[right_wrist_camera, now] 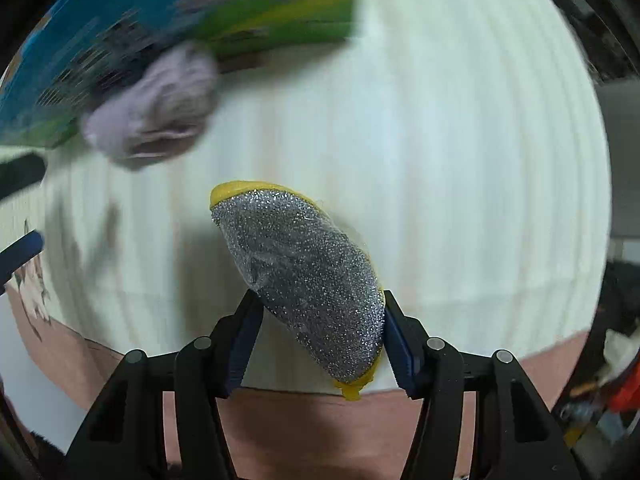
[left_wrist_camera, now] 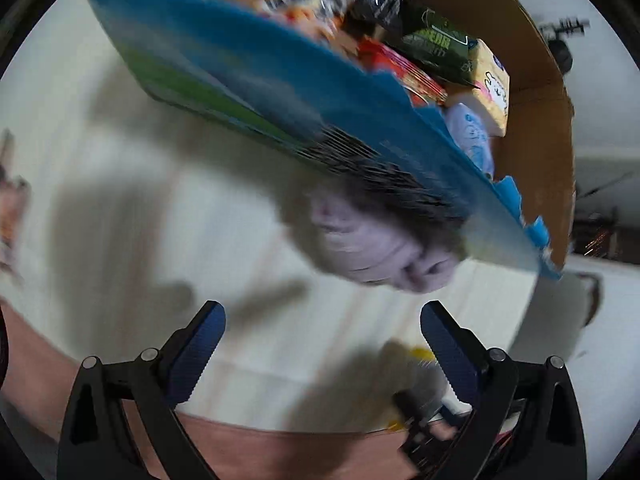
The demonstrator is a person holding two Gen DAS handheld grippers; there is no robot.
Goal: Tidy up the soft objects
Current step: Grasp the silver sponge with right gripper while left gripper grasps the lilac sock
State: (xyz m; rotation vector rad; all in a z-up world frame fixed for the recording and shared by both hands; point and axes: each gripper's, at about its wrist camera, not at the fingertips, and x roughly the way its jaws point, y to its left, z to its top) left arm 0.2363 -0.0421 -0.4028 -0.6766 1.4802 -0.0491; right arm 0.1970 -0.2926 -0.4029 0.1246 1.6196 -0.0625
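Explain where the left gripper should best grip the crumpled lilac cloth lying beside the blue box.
Probably the crumpled lilac cloth at its raised bulge away from the blue box, approached from above on the open table side: the box blocks its far edge.

No lettering is showing clearly enough to read in either view. The blue box (left_wrist_camera: 248, 80) is carrying blurred print, and the packets (left_wrist_camera: 436, 46) behind it at two o'clock are showing only smeared markings.

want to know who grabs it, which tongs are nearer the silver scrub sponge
Right. The right tongs have the sponge between their pads, apparently gripping it. The left tongs are open and empty off to the side, facing the lilac cloth.
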